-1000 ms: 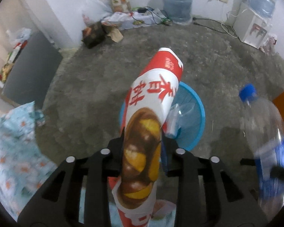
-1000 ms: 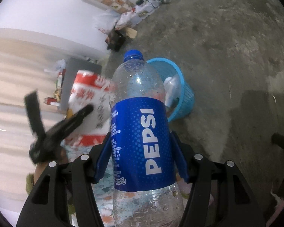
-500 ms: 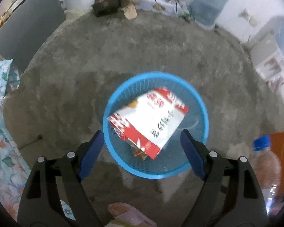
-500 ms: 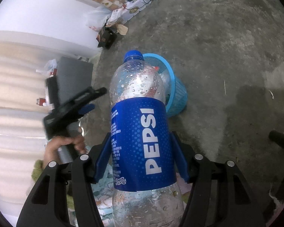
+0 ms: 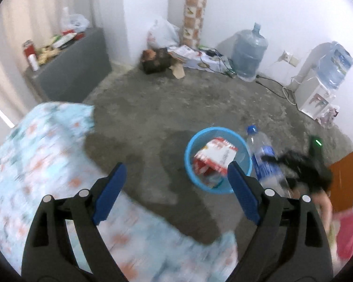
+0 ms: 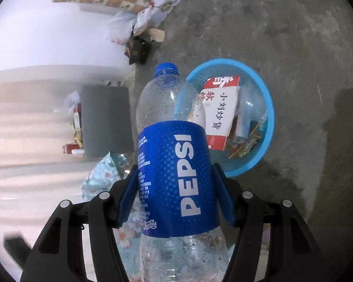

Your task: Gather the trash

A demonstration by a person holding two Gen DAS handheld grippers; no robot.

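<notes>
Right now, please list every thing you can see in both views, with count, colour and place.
Round plastic basket: 1, blue, on the grey floor.
Red-and-white paper snack bag: 1, in the basket with small wrappers.
Clear plastic Pepsi bottle: 1, blue label and cap, between the right gripper's pads.
Large water jugs: 2, pale blue, by the far wall; one on a white dispenser.
Grey cabinet: 1, left wall.
Floral cloth: 1, light blue, near left.
Left gripper: black, blue pads, jaws opening, nothing between.
Right gripper: black, blue pads.

Black two-finger grippers (image 5: pixel 174 183) (image 6: pixel 175 195) with blue pads, silver screws; a red garment (image 5: pixel 348 235)
</notes>
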